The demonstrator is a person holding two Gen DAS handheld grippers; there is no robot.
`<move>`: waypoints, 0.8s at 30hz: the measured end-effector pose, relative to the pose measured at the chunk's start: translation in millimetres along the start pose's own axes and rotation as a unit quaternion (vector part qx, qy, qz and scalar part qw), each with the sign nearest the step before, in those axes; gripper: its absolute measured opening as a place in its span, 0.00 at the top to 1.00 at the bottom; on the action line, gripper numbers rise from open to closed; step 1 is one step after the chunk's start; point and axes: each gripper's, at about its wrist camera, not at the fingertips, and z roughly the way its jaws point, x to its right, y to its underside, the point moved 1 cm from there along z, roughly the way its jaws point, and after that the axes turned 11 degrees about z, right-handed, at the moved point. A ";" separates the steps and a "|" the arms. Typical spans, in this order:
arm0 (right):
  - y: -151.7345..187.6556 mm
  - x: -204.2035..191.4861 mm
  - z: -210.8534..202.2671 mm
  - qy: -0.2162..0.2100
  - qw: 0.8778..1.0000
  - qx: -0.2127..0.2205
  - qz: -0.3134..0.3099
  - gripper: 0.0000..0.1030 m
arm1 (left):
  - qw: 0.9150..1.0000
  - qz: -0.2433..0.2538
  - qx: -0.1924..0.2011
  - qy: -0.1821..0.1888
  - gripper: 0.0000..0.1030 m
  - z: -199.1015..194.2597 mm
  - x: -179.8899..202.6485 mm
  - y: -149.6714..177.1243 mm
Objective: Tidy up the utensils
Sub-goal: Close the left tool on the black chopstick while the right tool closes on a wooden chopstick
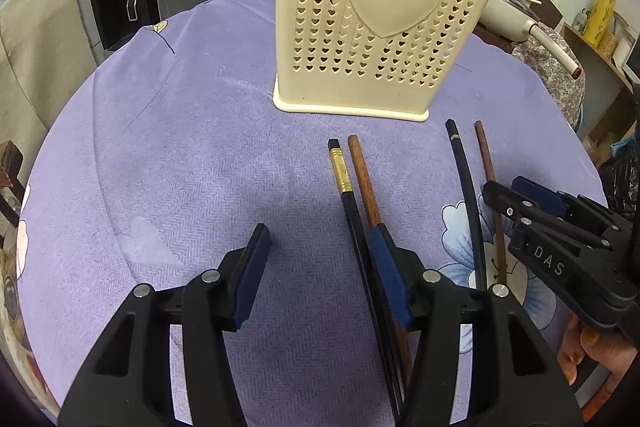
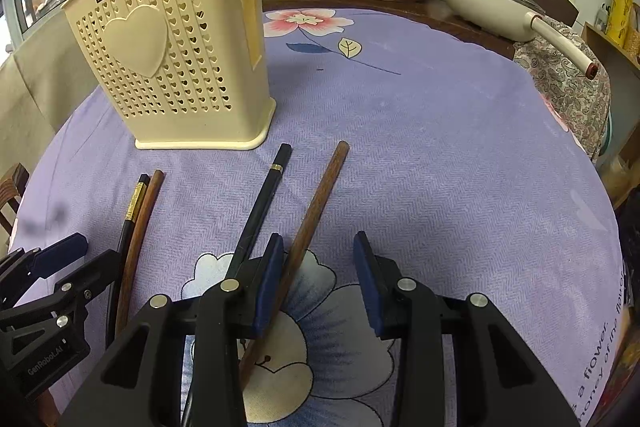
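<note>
Cream utensil holder [image 2: 176,59] standing on a lilac tablecloth [image 2: 420,147]

Wooden handles are seen poking from its top; both the left gripper [image 1: 320,267] and right gripper [image 2: 318,281] are being held half-open, gripping nothing

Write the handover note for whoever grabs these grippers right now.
Left gripper: open, empty; its right finger rests by the gold-banded black chopstick and a brown chopstick.
Right gripper: open, nothing clamped; second brown chopstick lies between its fingers against the left one, plain black chopstick just outside.
Cream holder stands upright behind them on the purple cloth, some utensils already inside.
Left: all four chopsticks still go into the holder.
</note>
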 end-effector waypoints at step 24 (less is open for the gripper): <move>-2.4 -1.0 1.7 0.004 1.000 0.000 0.003 0.65 | 1.000 0.013 -0.009 -0.026 0.60 11.5 2.0 -14.9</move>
